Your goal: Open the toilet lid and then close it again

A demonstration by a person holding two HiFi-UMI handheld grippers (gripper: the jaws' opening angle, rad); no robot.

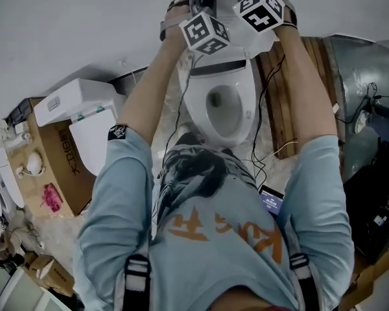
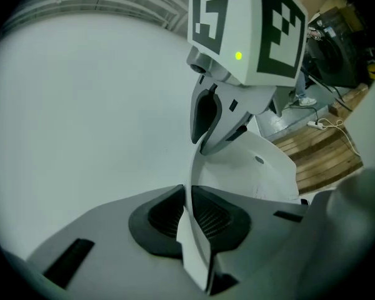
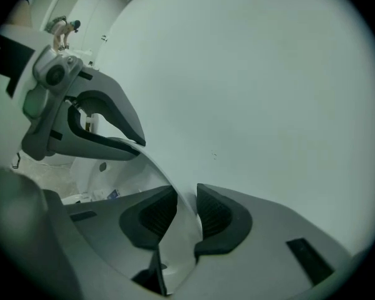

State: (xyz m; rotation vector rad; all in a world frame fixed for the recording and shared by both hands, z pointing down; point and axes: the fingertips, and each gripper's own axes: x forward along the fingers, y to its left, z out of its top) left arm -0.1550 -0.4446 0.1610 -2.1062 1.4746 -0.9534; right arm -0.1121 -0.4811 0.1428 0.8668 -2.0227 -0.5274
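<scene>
The white toilet (image 1: 222,109) stands against the wall with its seat down and its bowl showing. Its lid (image 1: 241,41) is raised near upright at the top of the head view. My left gripper (image 2: 187,216) is shut on the thin upper edge of the lid (image 2: 256,167); the rim runs between both ribbed pads. My right gripper (image 3: 186,217) grips the same edge of the lid (image 3: 115,174) just beside it. Each gripper shows in the other's view: the right gripper (image 2: 214,125) and the left gripper (image 3: 97,133) both pinch the rim. In the head view only their marker cubes (image 1: 205,32) show.
The plain white wall (image 2: 81,105) is close behind the lid. A second toilet (image 1: 78,112) sits on a cardboard box (image 1: 59,167) at the left. Wooden slats (image 1: 292,89) and cables lie right of the bowl, beside dark equipment (image 1: 376,193). A phone (image 1: 270,201) lies on the floor.
</scene>
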